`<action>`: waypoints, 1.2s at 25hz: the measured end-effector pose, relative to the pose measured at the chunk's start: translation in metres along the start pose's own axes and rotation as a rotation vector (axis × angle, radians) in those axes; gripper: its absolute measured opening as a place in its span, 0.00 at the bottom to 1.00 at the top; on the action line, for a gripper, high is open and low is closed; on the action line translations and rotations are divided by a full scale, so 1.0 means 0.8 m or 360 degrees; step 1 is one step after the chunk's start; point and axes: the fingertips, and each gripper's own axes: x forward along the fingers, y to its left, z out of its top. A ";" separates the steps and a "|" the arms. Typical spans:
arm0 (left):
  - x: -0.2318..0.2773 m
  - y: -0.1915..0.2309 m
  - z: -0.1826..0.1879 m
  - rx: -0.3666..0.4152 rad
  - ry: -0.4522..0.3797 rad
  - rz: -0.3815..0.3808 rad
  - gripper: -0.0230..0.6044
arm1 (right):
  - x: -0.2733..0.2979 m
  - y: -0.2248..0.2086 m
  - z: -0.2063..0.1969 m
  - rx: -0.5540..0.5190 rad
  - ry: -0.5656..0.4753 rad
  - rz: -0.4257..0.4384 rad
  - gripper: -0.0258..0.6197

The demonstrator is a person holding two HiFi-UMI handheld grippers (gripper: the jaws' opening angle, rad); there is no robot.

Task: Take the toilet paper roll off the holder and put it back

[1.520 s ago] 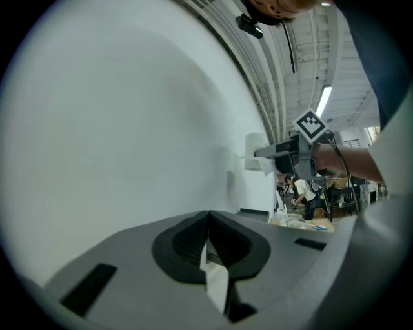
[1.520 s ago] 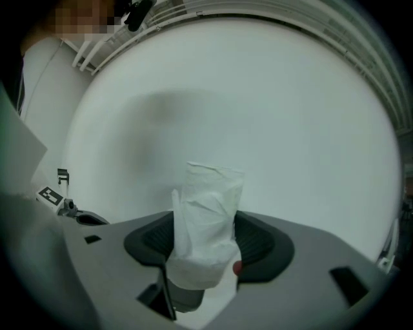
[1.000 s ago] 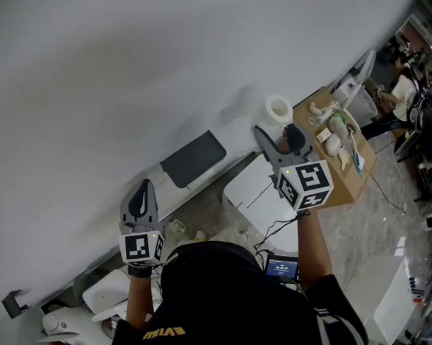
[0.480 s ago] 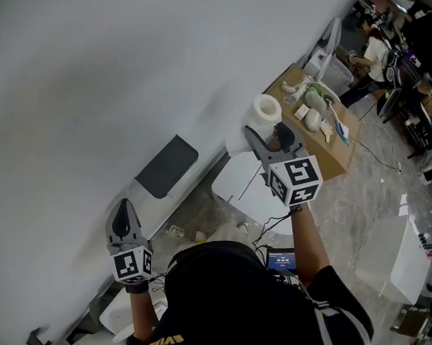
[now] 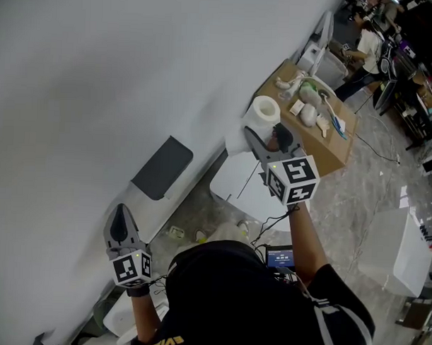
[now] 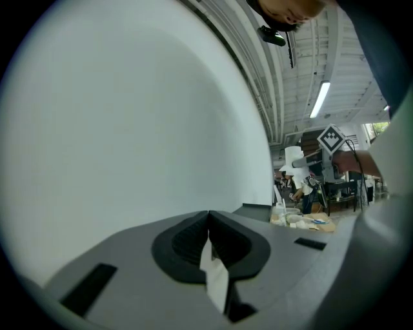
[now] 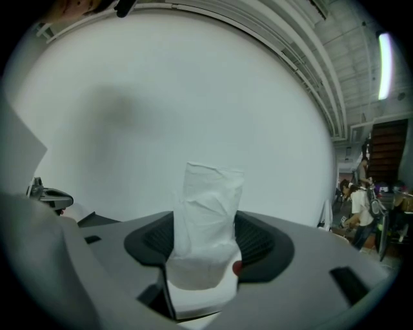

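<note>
An open lab-like workspace (exposed ceiling (image 6: 303, 64), strip light (image 6: 319, 100)) with a cardboard box (image 5: 335, 157) on polished floor (image 5: 356, 208).

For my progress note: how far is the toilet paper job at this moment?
Done: the toilet paper roll is off its holder. In hand: the right gripper is clamped on it, near the white wall. The left gripper is shut, away from it. Left: putting the roll back; no holder is clearly visible.

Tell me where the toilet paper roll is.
Head view: the toilet paper roll is clamped in the right gripper, near the white wall, left of the cardboard box.
</note>
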 end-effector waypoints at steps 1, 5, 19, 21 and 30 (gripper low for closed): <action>-0.001 0.000 0.000 0.0000 -0.0003 0.0000 0.06 | 0.000 0.001 0.000 0.0000 0.0000 0.0004 0.46; -0.002 -0.001 0.001 -0.0006 -0.0016 0.0005 0.06 | 0.001 0.007 0.000 -0.0006 -0.0006 0.0021 0.46; -0.026 0.013 -0.002 -0.0026 -0.0021 0.0118 0.06 | 0.034 0.056 0.006 -0.0037 -0.0010 0.0199 0.46; -0.033 0.017 -0.003 -0.0025 -0.0025 0.0146 0.06 | 0.041 0.068 0.008 -0.0042 -0.0017 0.0239 0.46; -0.065 0.033 -0.009 -0.0039 -0.0025 0.0297 0.06 | 0.071 0.139 0.004 -0.0101 -0.0045 0.0445 0.46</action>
